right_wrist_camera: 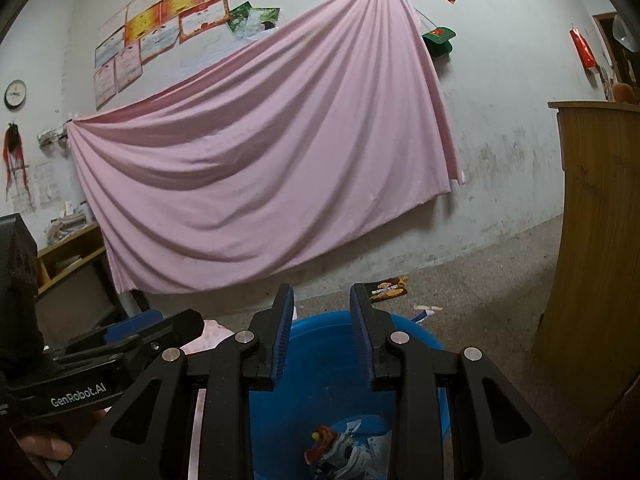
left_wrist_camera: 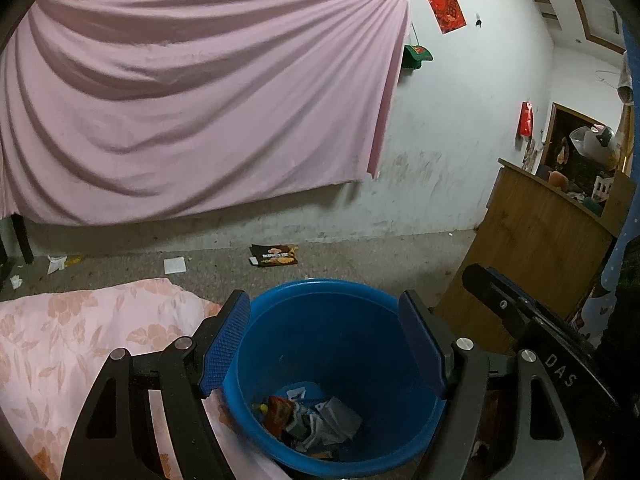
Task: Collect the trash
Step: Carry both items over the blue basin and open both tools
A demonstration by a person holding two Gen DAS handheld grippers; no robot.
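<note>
blue bucket (left_wrist_camera: 320, 340) of wrappers (left_wrist_camera: 312, 420)

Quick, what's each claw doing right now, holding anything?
Left gripper: open, holding nothing, over the blue bucket.
Right gripper: open, holding nothing, also over the bucket.

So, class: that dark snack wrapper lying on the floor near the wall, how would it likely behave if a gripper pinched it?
The snack wrapper lies flat and crinkled, so it is probably light and floppy. Its glossy printed film may slip between the pads. It looks unlikely to roll.
</note>
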